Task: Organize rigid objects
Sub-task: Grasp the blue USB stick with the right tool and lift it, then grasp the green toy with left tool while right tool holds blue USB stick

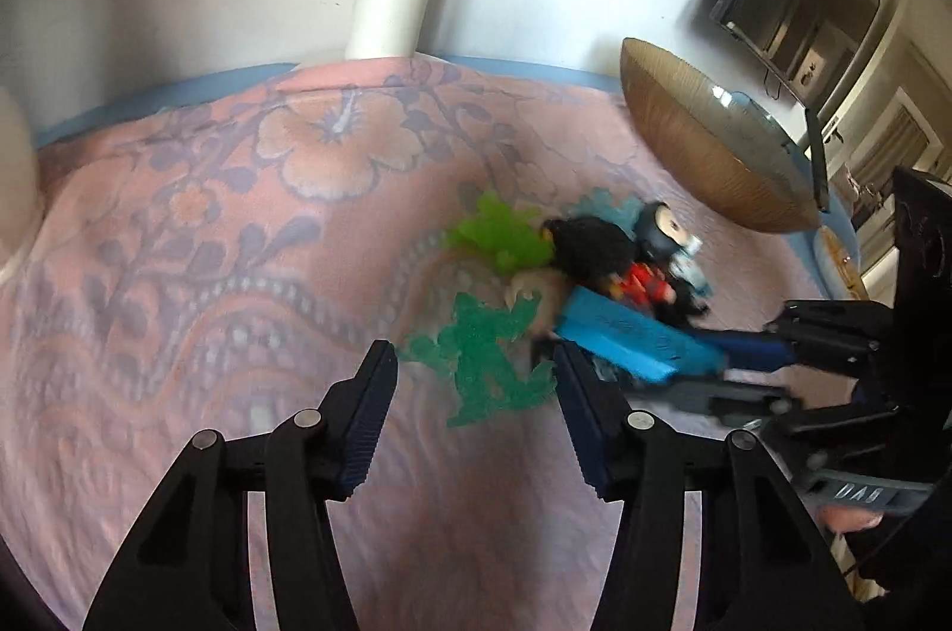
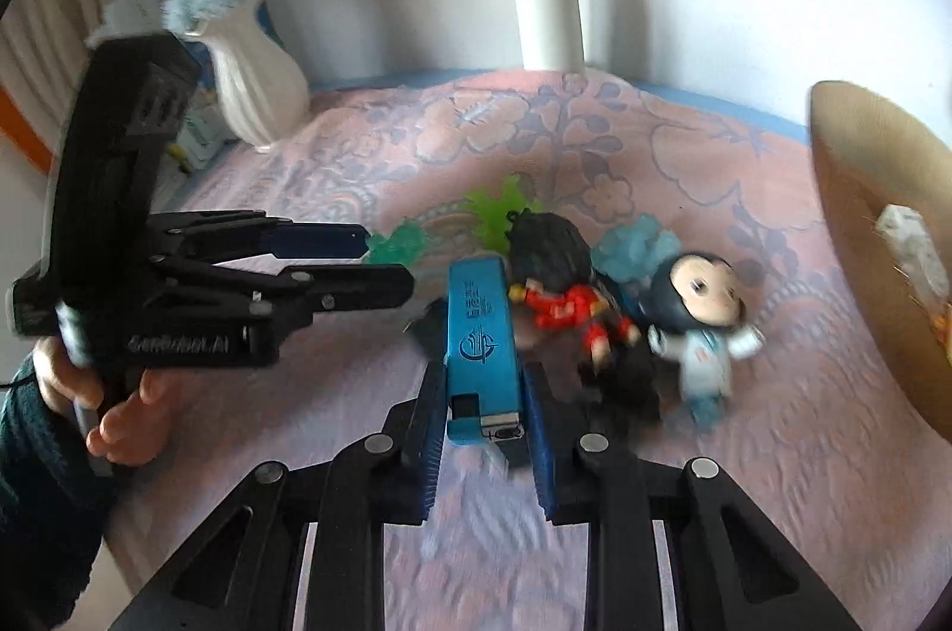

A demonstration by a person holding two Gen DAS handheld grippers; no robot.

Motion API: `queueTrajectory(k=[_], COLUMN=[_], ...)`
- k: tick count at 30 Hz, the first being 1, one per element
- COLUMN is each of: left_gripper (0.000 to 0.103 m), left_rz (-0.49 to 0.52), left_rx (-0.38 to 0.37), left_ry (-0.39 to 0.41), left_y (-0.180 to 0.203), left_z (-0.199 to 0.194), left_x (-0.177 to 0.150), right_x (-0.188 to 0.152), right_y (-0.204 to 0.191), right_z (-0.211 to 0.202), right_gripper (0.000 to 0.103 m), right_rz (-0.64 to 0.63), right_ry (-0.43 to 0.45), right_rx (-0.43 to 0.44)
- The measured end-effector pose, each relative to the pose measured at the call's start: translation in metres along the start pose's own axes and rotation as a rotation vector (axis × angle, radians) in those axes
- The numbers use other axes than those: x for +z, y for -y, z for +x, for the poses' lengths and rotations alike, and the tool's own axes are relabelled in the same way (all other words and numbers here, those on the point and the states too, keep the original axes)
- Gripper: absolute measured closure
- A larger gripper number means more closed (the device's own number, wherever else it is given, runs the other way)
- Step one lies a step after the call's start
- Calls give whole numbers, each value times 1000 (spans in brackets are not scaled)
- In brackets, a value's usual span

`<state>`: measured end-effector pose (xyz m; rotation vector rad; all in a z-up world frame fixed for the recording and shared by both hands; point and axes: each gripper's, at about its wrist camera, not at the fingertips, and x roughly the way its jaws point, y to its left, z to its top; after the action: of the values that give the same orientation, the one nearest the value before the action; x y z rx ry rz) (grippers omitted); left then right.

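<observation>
I see pink floral cloth point(image 2: 357, 167) under toy pile. My L gripper point(image 1: 476, 381): fingers spread, hovering by green figure point(image 1: 485, 363), "GenRobot.AI" on body. R gripper point(image 2: 483, 393) pinching blue stapler point(image 2: 481, 333), white logo, text unreadable.

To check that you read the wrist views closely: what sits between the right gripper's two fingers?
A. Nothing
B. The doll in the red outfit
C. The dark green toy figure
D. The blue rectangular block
D: in the right wrist view the right gripper has its two fingers against the sides of the blue rectangular block, while the left gripper is open and holds nothing.
</observation>
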<state>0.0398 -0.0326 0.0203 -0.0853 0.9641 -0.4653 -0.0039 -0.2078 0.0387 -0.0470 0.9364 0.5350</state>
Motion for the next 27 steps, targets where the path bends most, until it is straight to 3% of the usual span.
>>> queueTrajectory(k=[6, 9, 13, 17, 20, 27], left_gripper=[51, 51, 49, 44, 32, 32], left_rz=[10, 17, 7, -44, -74, -129], left_rx=[40, 85, 152, 148, 159, 176], left_ry=[-14, -30, 13, 17, 29, 42], left_y=[27, 43, 54, 49, 46, 51], left_z=[-35, -40, -47, -55, -58, -43], left_x=[-60, -87, -100, -104, -107, -98], right_x=[-68, -98, -122, -121, -113, -102], right_y=[-8, -7, -8, -12, -12, -24], right_z=[-57, -63, -60, -62, -58, -39], right_gripper=[79, 79, 78, 72, 72, 71], right_rz=[-21, 2, 40, 30, 25, 32], right_ry=[-4, -31, -61, -61, -62, -70], right_rx=[-41, -68, -40, -54, -113, -211])
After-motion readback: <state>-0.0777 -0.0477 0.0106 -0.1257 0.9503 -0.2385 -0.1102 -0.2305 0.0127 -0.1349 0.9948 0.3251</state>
